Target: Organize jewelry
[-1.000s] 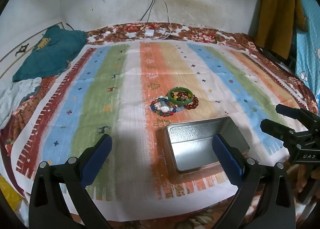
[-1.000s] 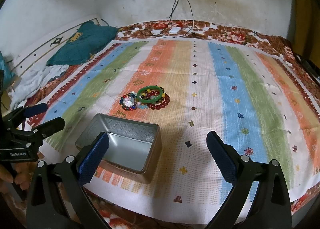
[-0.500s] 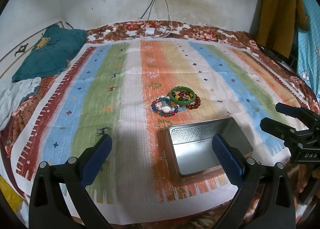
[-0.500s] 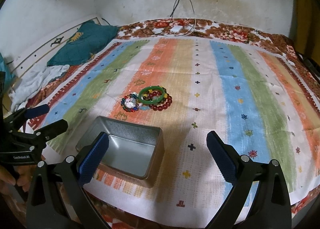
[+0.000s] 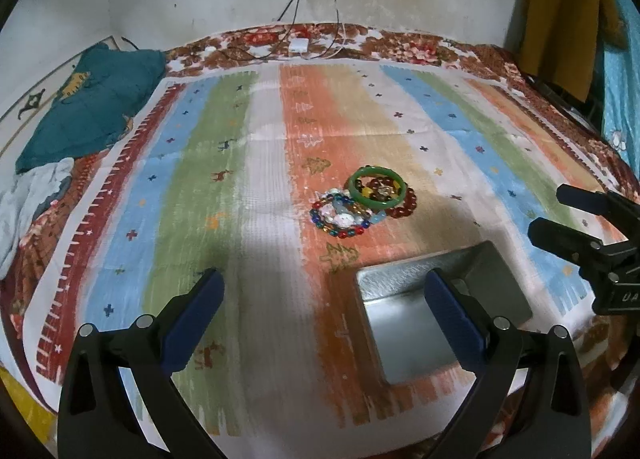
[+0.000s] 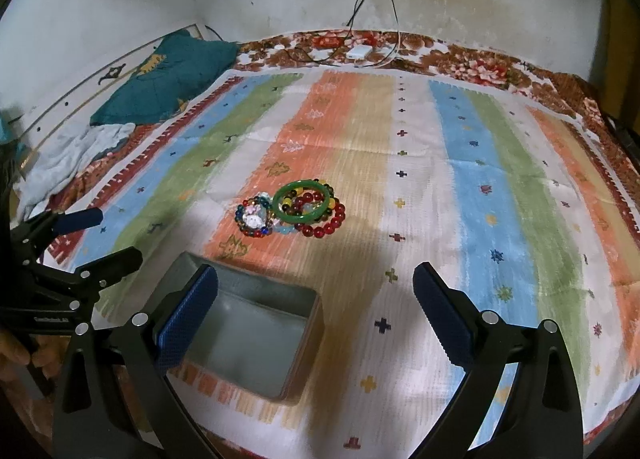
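Both the left gripper (image 5: 320,297) and right gripper (image 6: 316,291) hover empty with jaws spread wide, likely readying a pick, while the bracelets (image 5: 362,203) lie heaped at 12 o'clock just beyond the open tin (image 5: 504,271) meant to receive them.

A green bangle (image 5: 376,190) lies flat atop red bead bracelets (image 5: 405,207), touching a multicoloured bead bracelet (image 5: 339,219) on its left. This cluster rests ahead of the left hand-held gripper (image 5: 323,301). An open, empty metal tin (image 6: 250,329) sits nearer, just beyond its right finger.
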Tool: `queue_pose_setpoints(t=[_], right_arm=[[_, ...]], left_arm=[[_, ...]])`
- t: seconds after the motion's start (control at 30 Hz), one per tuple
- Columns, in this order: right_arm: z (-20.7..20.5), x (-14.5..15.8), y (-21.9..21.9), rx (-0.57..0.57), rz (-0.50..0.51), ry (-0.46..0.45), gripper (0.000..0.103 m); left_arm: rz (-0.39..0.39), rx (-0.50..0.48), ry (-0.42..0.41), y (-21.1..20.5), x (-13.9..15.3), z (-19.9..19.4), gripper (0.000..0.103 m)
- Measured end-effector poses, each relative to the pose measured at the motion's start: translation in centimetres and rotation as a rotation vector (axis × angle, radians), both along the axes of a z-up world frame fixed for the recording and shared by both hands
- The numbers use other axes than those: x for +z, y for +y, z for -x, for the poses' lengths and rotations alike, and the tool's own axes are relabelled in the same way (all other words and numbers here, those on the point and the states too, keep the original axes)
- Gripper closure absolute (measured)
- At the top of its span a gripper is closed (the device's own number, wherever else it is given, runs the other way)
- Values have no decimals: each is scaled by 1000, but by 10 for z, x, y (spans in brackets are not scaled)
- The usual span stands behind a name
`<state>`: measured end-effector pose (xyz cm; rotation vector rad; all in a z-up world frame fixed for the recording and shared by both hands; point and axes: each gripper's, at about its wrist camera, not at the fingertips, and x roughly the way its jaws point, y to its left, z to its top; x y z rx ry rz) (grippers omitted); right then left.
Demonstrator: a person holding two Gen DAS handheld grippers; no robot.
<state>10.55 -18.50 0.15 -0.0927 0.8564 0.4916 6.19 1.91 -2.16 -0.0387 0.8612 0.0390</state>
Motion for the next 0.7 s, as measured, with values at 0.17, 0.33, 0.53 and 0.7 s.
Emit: queue_pose_setpoints(t=[0.17, 0.33, 0.53, 0.7], right_arm=[[-17, -2, 3, -5, -4, 27, 4], [-28, -4, 6, -1, -6, 49, 4], [-44, -7, 8, -10, -22, 78, 4], [-57, -12, 12, -13, -25, 109, 4]], left_arm=[[2, 5, 14, 5, -3, -17, 6], [17, -5, 31, 5, -5, -25, 6], [12, -10, 46, 8, -10, -39, 6], [24, -5, 59, 13, -15, -48, 6]])
